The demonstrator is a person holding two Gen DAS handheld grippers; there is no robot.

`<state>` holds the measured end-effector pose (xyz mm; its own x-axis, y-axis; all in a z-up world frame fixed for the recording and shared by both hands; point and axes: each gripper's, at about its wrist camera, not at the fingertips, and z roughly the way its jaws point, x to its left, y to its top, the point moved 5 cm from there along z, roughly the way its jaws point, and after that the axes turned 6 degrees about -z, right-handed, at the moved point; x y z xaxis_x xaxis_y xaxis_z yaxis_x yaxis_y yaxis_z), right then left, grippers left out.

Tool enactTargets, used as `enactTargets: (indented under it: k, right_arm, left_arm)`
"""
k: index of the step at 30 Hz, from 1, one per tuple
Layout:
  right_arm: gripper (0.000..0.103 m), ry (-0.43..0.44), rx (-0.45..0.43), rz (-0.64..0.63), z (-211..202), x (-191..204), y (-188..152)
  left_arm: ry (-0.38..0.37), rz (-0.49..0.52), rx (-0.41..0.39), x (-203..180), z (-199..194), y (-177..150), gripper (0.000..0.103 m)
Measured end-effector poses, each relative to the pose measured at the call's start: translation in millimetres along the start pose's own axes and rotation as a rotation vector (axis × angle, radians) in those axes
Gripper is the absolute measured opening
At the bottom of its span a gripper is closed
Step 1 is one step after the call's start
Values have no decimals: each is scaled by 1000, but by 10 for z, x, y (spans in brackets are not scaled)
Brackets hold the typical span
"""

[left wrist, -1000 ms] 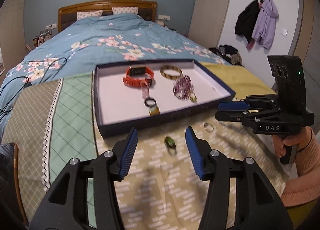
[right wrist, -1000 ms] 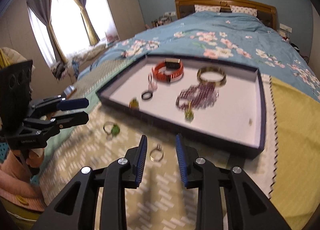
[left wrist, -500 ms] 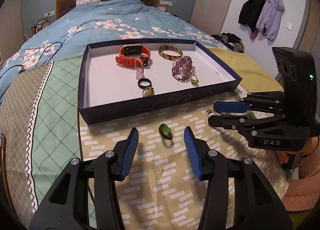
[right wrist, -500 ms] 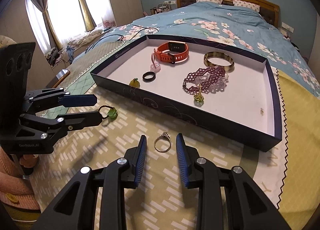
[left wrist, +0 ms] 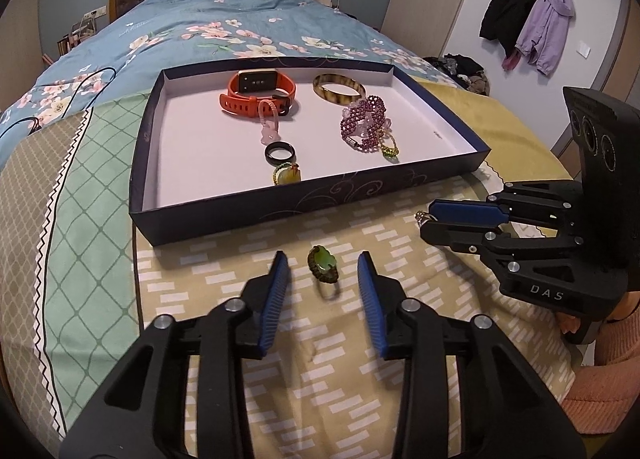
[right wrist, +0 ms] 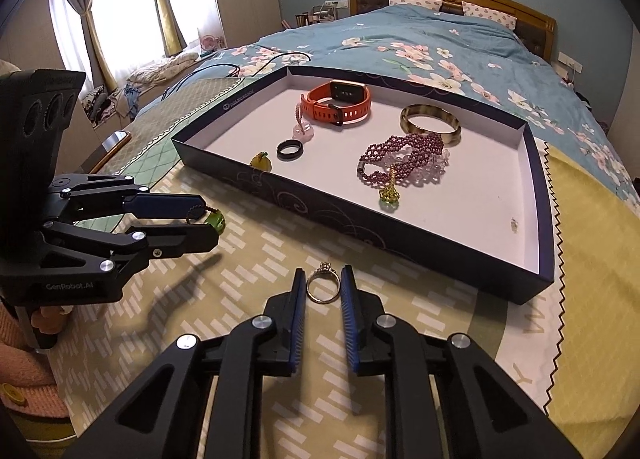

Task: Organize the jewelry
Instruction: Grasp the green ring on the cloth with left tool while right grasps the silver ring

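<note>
A dark blue tray [left wrist: 224, 215] [right wrist: 360, 215] with a white floor lies on the bed cloth. It holds an orange watch [left wrist: 256, 93], a bangle [left wrist: 338, 88], a purple bead bracelet [left wrist: 366, 121], a black ring [left wrist: 280, 152] and a yellow pendant [left wrist: 286, 175]. A green stone ring [left wrist: 323, 265] [right wrist: 216, 221] lies on the cloth between the tips of my open left gripper [left wrist: 323, 269]. A gold ring [right wrist: 323, 285] lies between the fingers of my right gripper [right wrist: 323, 285], which stands narrowly open around it.
The blue floral duvet [left wrist: 208, 19] covers the bed behind the tray. The patterned cloth [left wrist: 320, 347] spreads in front of it. Coats [left wrist: 528, 15] hang on the right wall. A phone [right wrist: 116, 139] lies at the left past the cloth.
Both grippers have moved forward and down toward the cloth. The green ring now lies between the left fingertips and the gold ring between the right fingers, which have narrowed.
</note>
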<state>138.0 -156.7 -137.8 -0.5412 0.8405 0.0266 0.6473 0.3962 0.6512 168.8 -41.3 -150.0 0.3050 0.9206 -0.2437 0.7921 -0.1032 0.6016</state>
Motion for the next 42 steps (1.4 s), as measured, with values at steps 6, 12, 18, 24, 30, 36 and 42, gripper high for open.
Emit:
enactTargets:
  k: [6, 12, 18, 24, 30, 36, 42]
  right_arm:
    - [16, 4, -1, 8, -6, -6, -13]
    - [17, 4, -1, 5, -10, 3, -26]
    - [16, 2, -6, 7, -21, 9, -33]
    - [16, 29, -37, 45, -94, -39, -32]
    - [16, 54, -73, 70, -183, -62, -46]
    - [16, 64, -105, 93, -236, -99, -23]
    - [16, 69, -129, 104, -289, -125, -12]
  left_arm:
    - [18, 14, 3, -15, 15, 4, 26]
    - [34, 30, 5, -42, 32, 3, 15]
    - [38, 22, -3, -43, 12, -10, 15]
    - [41, 18, -18, -59, -39, -21, 15]
    - [30, 12, -34, -79, -115, -16, 15]
    - [32, 19, -54, -118, -204, -3, 15]
    - [25, 21, -67, -156, -257, -1, 15]
